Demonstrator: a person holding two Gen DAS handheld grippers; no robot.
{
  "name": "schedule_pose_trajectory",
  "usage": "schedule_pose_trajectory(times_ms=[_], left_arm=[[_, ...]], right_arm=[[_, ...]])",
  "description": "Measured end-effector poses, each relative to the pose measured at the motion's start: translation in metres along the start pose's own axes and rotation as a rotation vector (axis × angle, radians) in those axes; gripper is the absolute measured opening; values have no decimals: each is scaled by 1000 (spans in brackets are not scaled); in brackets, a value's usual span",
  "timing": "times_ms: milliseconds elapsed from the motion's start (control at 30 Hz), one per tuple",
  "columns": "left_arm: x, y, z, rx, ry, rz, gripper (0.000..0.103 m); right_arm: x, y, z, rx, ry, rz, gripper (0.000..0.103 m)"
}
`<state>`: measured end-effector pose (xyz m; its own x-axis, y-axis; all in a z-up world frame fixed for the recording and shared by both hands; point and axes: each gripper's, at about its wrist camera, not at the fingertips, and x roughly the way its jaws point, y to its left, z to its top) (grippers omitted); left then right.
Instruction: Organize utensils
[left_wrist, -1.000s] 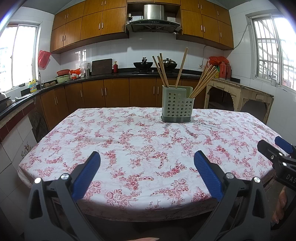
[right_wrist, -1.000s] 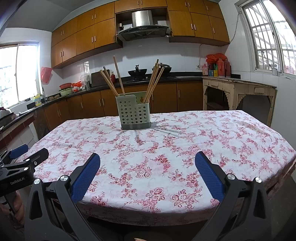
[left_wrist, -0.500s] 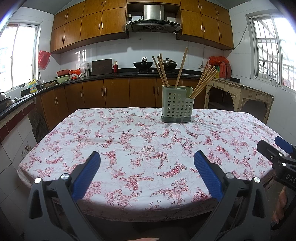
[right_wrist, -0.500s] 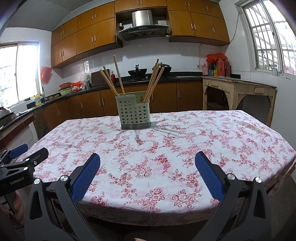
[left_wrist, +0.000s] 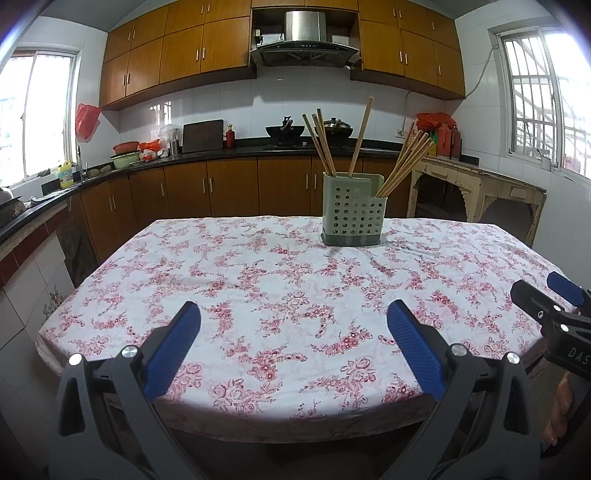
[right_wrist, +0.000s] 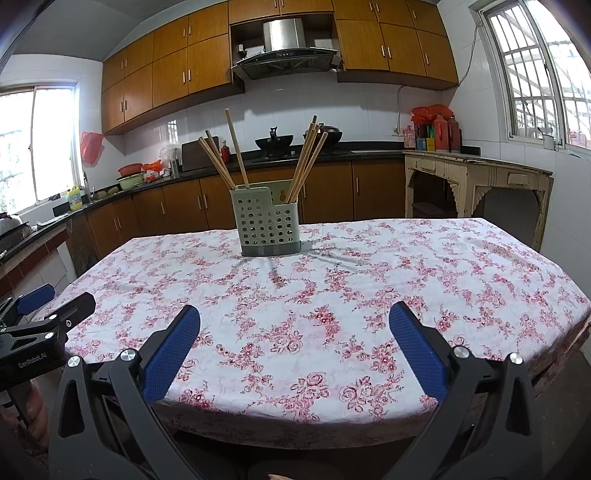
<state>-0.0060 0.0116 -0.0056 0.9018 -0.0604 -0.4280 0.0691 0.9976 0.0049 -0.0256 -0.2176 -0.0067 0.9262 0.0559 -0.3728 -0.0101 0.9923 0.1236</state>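
I have the left hand-held gripper (left_wrist: 293, 341) hovering at the near edge of the bench (left_wrist: 258, 280), jaws spread wide with nothing between them. The right hand-held gripper (right_wrist: 294, 345) sits alongside at the same near edge, likewise spread and empty. The green perforated utensil holder (left_wrist: 352, 210) stands upright toward the far edge, well apart from both; wooden chopsticks (left_wrist: 404, 166) lean out of its lower right compartment and more chopsticks (left_wrist: 325, 147) out of the taller left one. Nothing lies between me and the holder. The bench wears a white tablecloth with pink roses (right_wrist: 332, 295). Behind it run wooden cabinets (left_wrist: 229, 184), a dark countertop with a wok (left_wrist: 285, 130), and a range hood (left_wrist: 304, 40). Compared with a second ago, nothing has shifted.
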Motion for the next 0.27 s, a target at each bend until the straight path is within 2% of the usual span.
schedule_pose_trajectory(times_ms=[267], left_arm=[[0, 2, -1, -2, 2, 0, 99]], right_arm=[[1, 0, 0, 0, 1, 0, 101]])
